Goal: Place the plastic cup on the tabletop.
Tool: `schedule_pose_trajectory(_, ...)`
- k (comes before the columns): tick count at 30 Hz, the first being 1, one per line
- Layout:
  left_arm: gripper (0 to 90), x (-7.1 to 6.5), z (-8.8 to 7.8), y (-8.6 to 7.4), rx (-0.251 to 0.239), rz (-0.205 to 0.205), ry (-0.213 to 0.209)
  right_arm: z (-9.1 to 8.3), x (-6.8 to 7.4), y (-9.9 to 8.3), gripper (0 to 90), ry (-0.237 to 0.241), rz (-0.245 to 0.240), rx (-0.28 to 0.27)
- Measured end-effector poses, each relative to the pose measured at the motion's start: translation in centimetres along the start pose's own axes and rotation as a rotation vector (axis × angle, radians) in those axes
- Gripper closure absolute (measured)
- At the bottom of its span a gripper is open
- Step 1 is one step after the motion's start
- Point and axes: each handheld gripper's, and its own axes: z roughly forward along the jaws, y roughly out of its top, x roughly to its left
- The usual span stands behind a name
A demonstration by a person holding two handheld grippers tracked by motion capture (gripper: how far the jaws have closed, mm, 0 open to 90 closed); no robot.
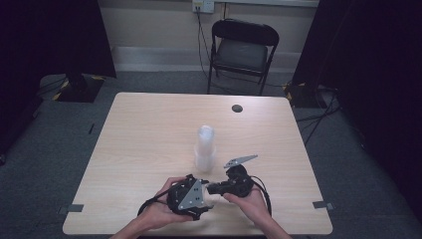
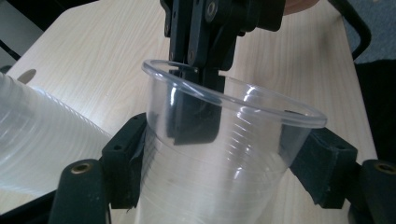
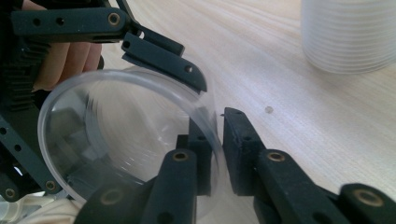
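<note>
Passing one clear plastic cup [image 2: 224, 154] near tall cup stack [image 1: 204, 148]: left gripper [image 2: 224, 163] squeezing it, right gripper [image 3: 219, 154] letting go of rim. Next: pull right away.

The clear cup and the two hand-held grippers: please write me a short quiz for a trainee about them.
1. Which hand-held gripper presses its jaws on two opposite sides of the clear cup?
2. True or false: the stack of cups lies on its side on the table.
3. The jaws of the right hand-held gripper are: A) astride the clear cup's rim, one inside and one outside; B) closed on the stack of cups; C) flat on the table.

Key: 1. The left hand-held gripper. 2. False, it stands upright. 3. A.
</note>
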Motion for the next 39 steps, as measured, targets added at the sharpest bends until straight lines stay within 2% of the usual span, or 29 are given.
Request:
schedule_pose_trajectory(6,27.8,0.5,-0.2,-0.5,-0.036,-0.101,-0.02,-0.6,0.0,0.0,74.6,-0.022,-0.006,-0.056)
schedule_pose_trajectory(17,28.3,1.2,-0.5,-1.1,-0.083,-0.235,-0.02,-1.7,0.3,0.2,72.8,-0.018,-0.043,-0.165)
schedule_pose_trajectory(19,28.4,1.3,-0.5,-1.2,-0.08,-0.231,-0.026,-1.9,0.3,0.2,72.9,-0.016,-0.051,-0.18)
schedule_pose_trajectory(24,28.5,1.5,-0.8,-1.6,-0.094,-0.264,-0.021,-2.3,0.3,0.2,72.3,-0.011,-0.056,-0.212)
schedule_pose_trajectory(26,28.4,1.7,-0.9,-1.8,-0.102,-0.281,-0.019,-2.3,0.3,0.2,71.2,-0.014,-0.057,-0.214)
schedule_pose_trajectory(29,28.4,2.0,-1.1,-2.0,-0.122,-0.33,-0.023,-2.3,0.3,0.2,69.5,-0.024,-0.061,-0.218)
schedule_pose_trajectory(32,28.4,2.4,-1.3,-2.2,-0.121,-0.343,-0.018,-2.3,0.2,0.2,69.3,-0.023,-0.065,-0.233)
schedule_pose_trajectory(39,28.6,3.0,-1.7,-2.6,-0.156,-0.401,-0.007,-2.8,-0.1,0.2,68.6,-0.022,-0.068,-0.263)
